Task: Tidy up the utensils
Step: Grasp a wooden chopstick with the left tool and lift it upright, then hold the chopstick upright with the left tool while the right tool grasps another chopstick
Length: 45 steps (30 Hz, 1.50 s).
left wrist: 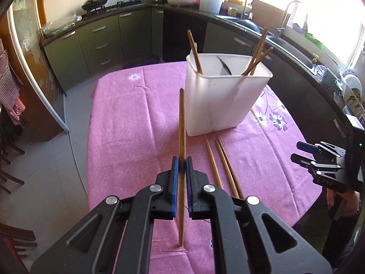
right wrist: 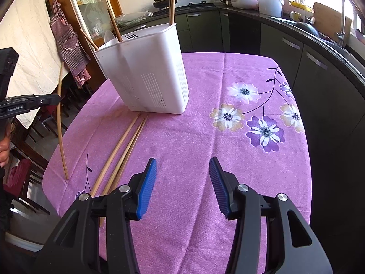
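My left gripper (left wrist: 181, 162) is shut on a wooden chopstick (left wrist: 181, 125), which stands nearly upright with its lower end close to the pink cloth; the same chopstick (right wrist: 60, 123) shows at the left of the right wrist view. A white utensil holder (left wrist: 224, 100) (right wrist: 148, 73) stands just beyond it, with several chopsticks and a spoon leaning inside. Three loose chopsticks (left wrist: 224, 166) (right wrist: 123, 150) lie on the cloth in front of the holder. My right gripper (right wrist: 183, 163) hangs open above bare cloth, nothing between its blue pads; it also appears in the left wrist view (left wrist: 305, 154).
The table carries a pink cloth (right wrist: 205, 86) with purple flowers on its right side. Dark kitchen cabinets and a counter with a sink (left wrist: 294, 50) curve around behind and to the right. Wooden chairs (right wrist: 29, 137) stand off the left edge. A person's hand (right wrist: 4, 150) grips the left tool.
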Each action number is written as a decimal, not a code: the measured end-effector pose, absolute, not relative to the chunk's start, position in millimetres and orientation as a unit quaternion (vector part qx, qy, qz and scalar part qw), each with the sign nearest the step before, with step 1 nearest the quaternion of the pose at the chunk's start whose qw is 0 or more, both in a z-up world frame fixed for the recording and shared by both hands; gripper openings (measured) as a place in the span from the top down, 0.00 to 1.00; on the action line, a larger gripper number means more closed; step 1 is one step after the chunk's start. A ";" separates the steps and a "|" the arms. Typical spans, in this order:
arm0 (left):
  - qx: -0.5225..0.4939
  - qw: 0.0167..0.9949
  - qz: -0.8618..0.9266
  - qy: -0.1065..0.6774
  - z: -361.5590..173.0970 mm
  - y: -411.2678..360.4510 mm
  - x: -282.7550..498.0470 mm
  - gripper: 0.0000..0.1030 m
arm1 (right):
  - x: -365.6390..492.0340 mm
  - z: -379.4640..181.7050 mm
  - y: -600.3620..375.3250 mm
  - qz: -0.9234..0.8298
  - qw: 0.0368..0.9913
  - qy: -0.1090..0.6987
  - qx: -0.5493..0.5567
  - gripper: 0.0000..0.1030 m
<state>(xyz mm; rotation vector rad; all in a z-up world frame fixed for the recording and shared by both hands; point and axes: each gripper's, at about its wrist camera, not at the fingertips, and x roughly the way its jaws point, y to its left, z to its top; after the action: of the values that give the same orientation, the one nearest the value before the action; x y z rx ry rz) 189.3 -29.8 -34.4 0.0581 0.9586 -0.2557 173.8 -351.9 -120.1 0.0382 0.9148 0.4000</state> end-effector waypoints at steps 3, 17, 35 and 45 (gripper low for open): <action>0.022 0.889 -0.130 0.439 -21.3 -23.6 171.9 0.94 | 173.2 -119.2 -345.9 0.195 0.877 0.439 0.012 0.54; 0.040 0.906 -0.135 0.399 -15.7 -15.2 134.0 0.94 | 203.1 -125.6 -296.7 0.227 0.837 0.497 -0.022 0.53; 0.058 0.907 -0.148 0.390 -15.9 -15.5 127.7 0.94 | 241.6 -168.3 -225.4 0.222 0.789 0.570 -0.060 0.77; 0.058 0.907 -0.146 0.390 -15.6 -13.3 128.7 0.93 | 243.7 -173.9 -205.6 0.217 0.781 0.579 -0.088 0.77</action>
<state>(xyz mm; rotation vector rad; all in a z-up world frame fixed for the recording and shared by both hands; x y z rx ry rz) 128.7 -13.3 -15.6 0.1204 0.8060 -0.3020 243.7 -205.6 -173.9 -0.1892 1.2510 0.4684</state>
